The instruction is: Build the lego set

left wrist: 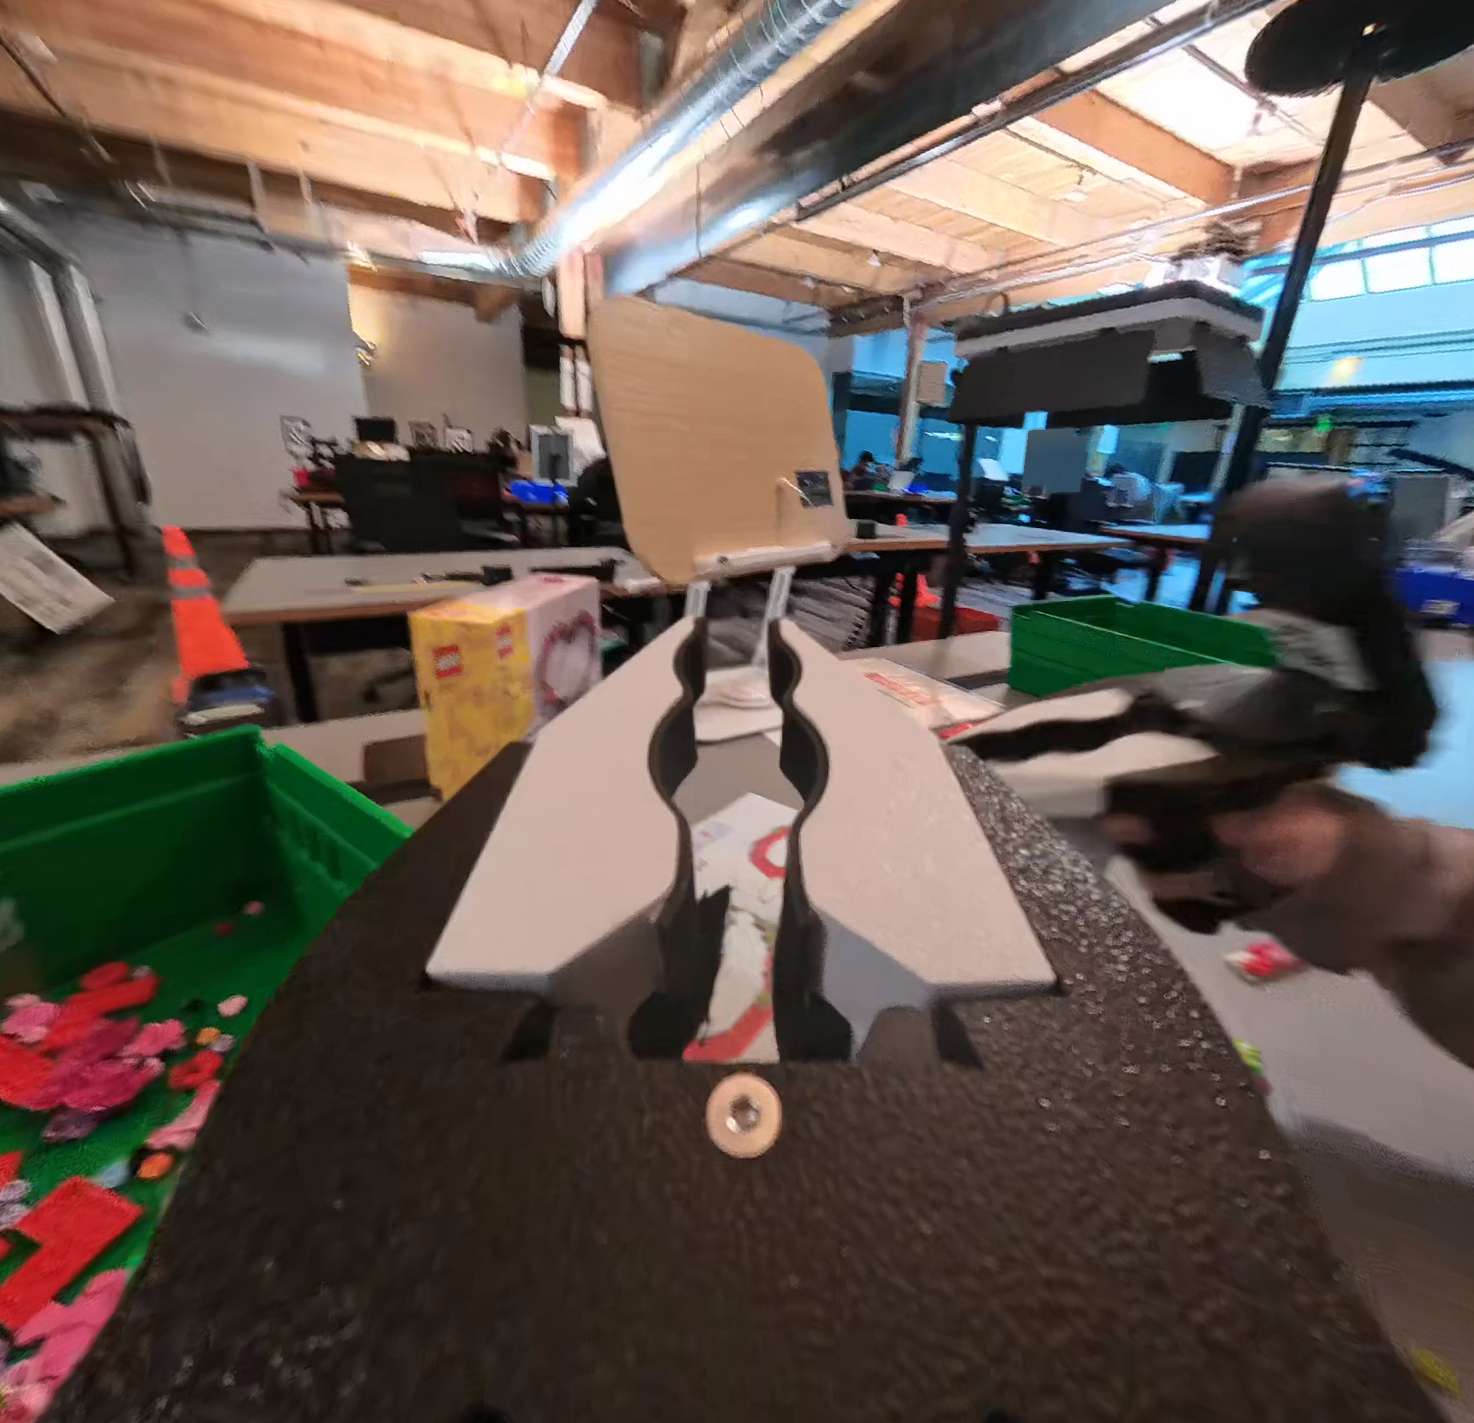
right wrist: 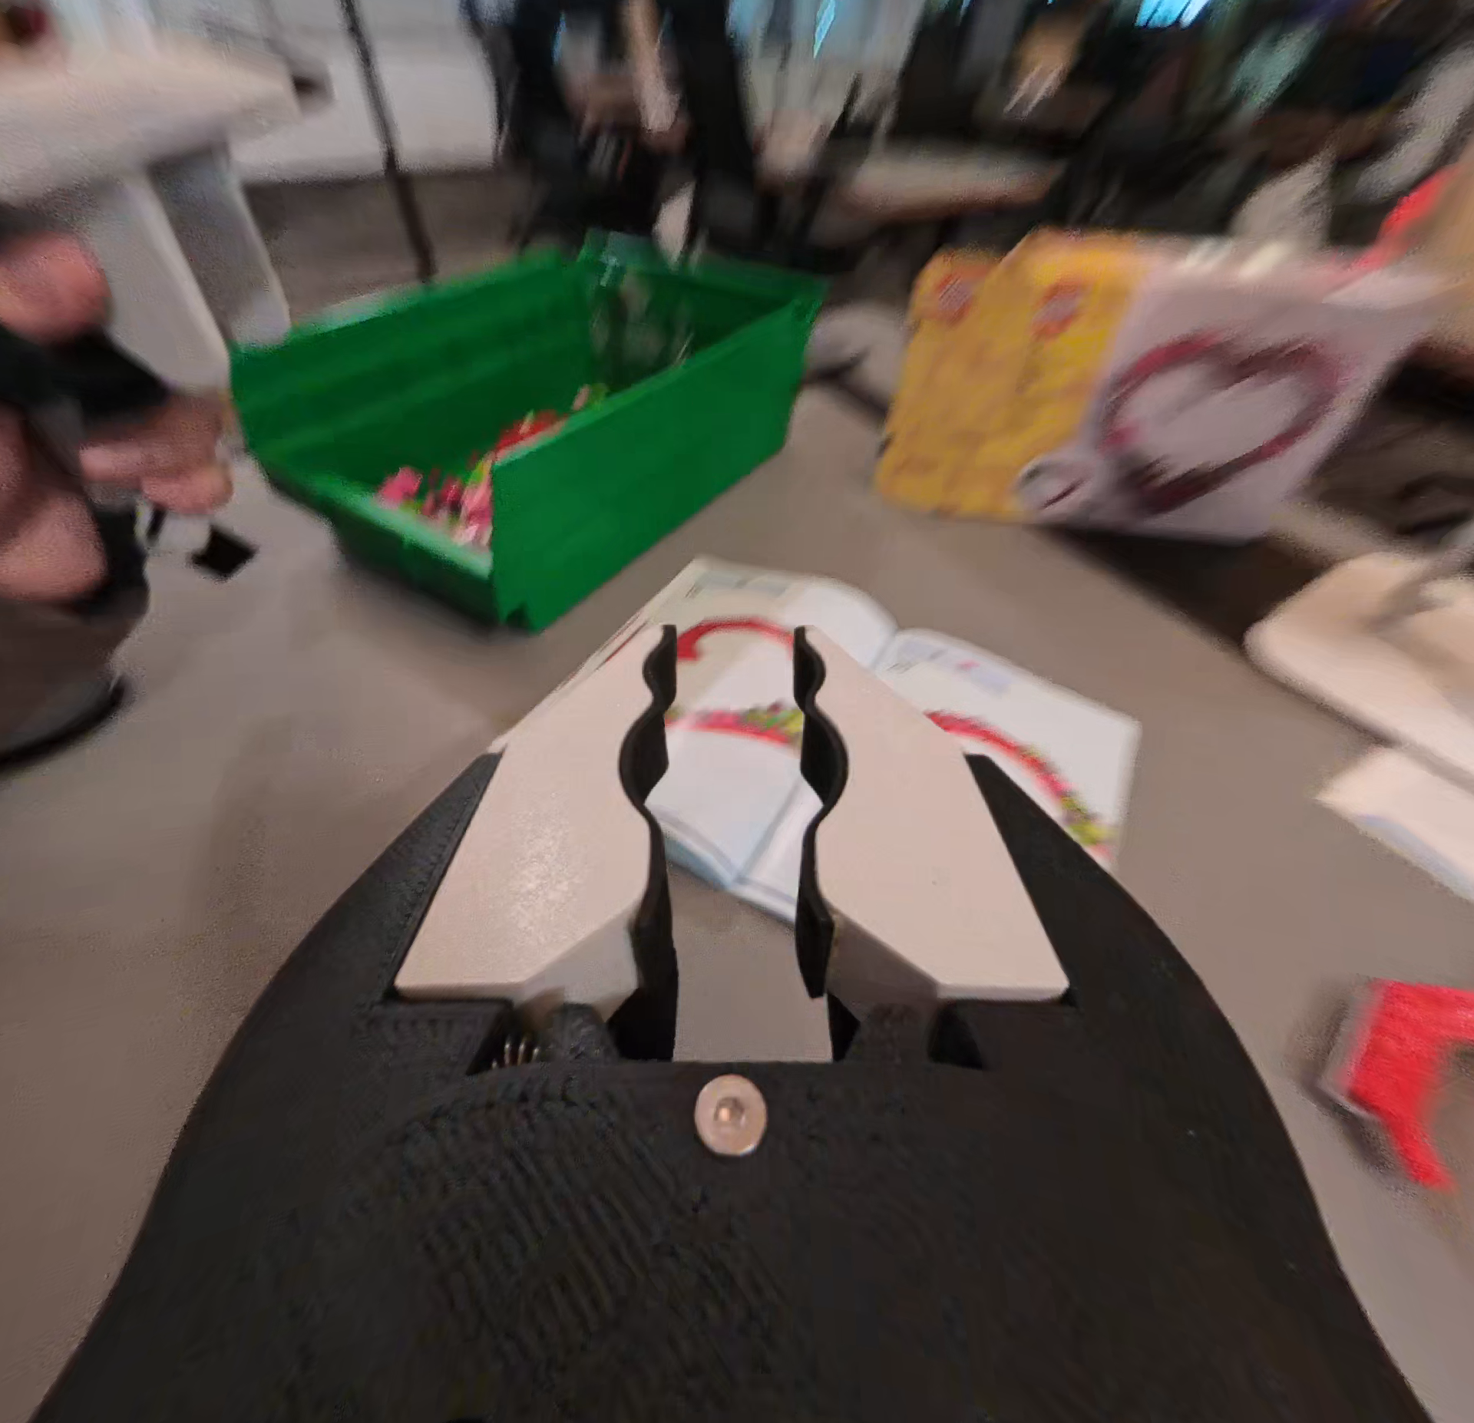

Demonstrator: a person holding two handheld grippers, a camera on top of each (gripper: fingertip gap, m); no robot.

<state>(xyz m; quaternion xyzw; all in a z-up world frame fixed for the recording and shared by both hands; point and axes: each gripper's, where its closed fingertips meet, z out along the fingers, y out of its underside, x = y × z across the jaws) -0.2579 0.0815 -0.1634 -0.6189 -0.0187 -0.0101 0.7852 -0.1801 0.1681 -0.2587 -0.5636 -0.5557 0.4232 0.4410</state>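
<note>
My left gripper (left wrist: 735, 627) is open and empty, held above the table and pointing level toward the room. A green bin (left wrist: 159, 850) with several red and pink bricks (left wrist: 88, 1058) sits at its lower left. My right gripper (right wrist: 732, 641) is open and empty above the open instruction booklet (right wrist: 941, 755). The same green bin (right wrist: 638, 460) with bricks (right wrist: 455, 484) stands beyond it to the left. The right gripper also shows blurred at the right of the left wrist view (left wrist: 1061, 739), held by a hand. A red built piece (right wrist: 1404, 1066) lies on the table at the right.
The yellow and white set box (left wrist: 494, 667) stands behind the bin and also shows in the right wrist view (right wrist: 1117, 396). A cardboard panel on a white stand (left wrist: 718, 444) is straight ahead. Stacked green bins (left wrist: 1117, 643) sit at the far right. A hand (right wrist: 72, 428) holds the left gripper. The grippers' ends are close to 15 cm from one another.
</note>
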